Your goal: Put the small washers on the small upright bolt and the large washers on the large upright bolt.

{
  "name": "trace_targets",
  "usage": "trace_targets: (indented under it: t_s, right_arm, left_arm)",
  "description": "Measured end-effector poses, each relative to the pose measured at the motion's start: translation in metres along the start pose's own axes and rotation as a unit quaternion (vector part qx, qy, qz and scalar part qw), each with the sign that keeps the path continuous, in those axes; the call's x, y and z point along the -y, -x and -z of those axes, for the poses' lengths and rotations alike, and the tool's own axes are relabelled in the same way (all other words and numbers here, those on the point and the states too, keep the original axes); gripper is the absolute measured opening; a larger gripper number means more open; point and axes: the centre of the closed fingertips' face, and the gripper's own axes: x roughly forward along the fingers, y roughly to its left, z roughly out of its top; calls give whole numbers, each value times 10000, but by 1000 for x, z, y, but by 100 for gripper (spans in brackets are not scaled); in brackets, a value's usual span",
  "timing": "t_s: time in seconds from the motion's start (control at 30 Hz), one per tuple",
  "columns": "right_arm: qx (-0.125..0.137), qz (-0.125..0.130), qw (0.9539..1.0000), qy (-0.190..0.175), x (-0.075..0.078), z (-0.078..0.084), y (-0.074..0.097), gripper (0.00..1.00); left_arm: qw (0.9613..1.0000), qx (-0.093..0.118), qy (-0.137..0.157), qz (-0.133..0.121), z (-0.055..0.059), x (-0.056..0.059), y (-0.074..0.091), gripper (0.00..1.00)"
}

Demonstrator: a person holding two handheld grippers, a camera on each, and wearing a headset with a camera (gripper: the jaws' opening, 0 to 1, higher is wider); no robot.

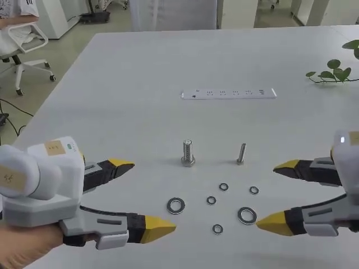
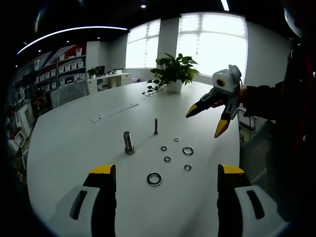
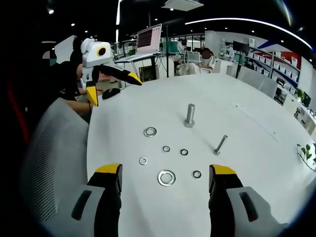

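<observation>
Two bolts stand upright on the white table (image 1: 129, 84): a thick large bolt (image 1: 188, 153) and, to its right, a thin small bolt (image 1: 241, 153). In front of them lie two large washers (image 1: 175, 205) (image 1: 247, 215) and several small washers (image 1: 224, 186) between them, all flat on the table. My left gripper (image 1: 145, 195) hovers open at the left, just beside the left large washer (image 2: 155, 178). My right gripper (image 1: 274, 195) hovers open at the right, close to the other large washer (image 3: 166, 177). Neither holds anything.
A white power strip (image 1: 228, 93) lies behind the bolts. A potted plant (image 1: 335, 70) sits at the table's far right edge. An office chair (image 1: 22, 50) stands off the table at the far left. A grey mesh chair back (image 3: 49, 148) is close beside the person.
</observation>
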Motion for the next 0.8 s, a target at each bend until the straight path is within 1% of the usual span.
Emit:
trace_targets:
  t_s: [0.57,0.67,0.8]
  right_arm:
    - [-17,-18,10000,-12,-1,1,0,73]
    - [-12,-24,10000,-14,-2,1,0,73]
    - [-50,-22,10000,4,-2,2,0,72]
  left_arm:
    - [10000,-16,9,10,1,1,-1,84]
    - [10000,10,10,7,0,1,-1,84]
    - [10000,-15,13,28,1,2,-2,84]
